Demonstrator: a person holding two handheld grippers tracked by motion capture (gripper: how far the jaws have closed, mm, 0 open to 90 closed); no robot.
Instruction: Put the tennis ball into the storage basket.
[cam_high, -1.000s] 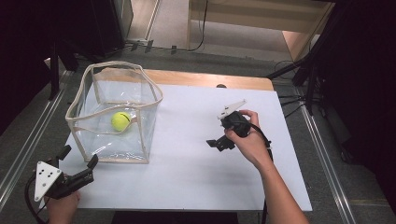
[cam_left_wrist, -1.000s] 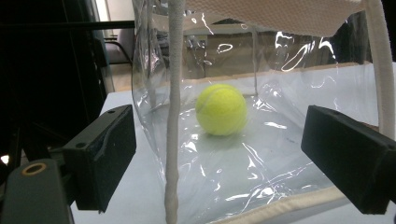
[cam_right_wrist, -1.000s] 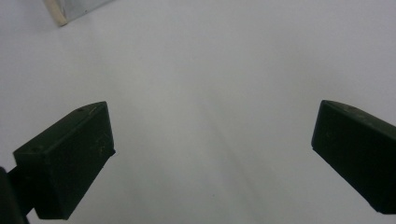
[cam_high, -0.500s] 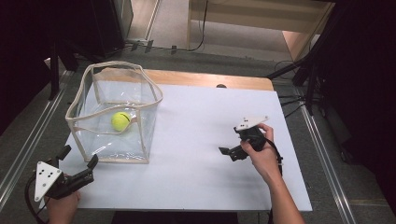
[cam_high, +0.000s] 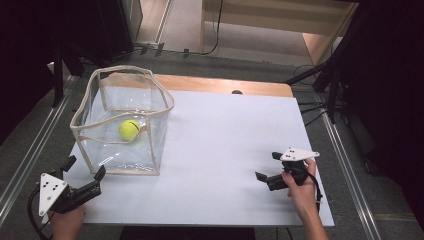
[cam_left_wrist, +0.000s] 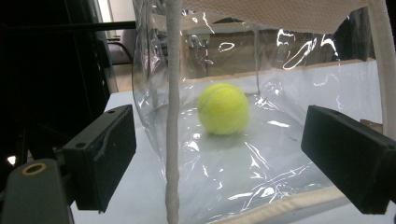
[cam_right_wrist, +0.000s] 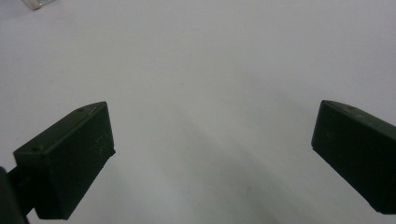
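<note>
— Seen on the tabletop (cam_high: 225, 150)?
— A clear plastic bag (cam_high: 122, 122), boxy, with cream fabric trim along rim and edges. Standing upright, mouth open to the top, walls creased and glinting.
— And inside?
— A yellow-green tennis ball (cam_high: 129, 129), fuzzy, with a dark curved seam. Resting on the bag's floor, near the middle, apart from the walls as far as can be told.
— Placed where on the tabletop?
— At the far left part, one side close to the left edge, back side near the wooden strip at the rear.
— From low and close?
— Same ball (cam_left_wrist: 223, 108) seen through the bag (cam_left_wrist: 280, 154) wall, behind a cream corner seam.
</note>
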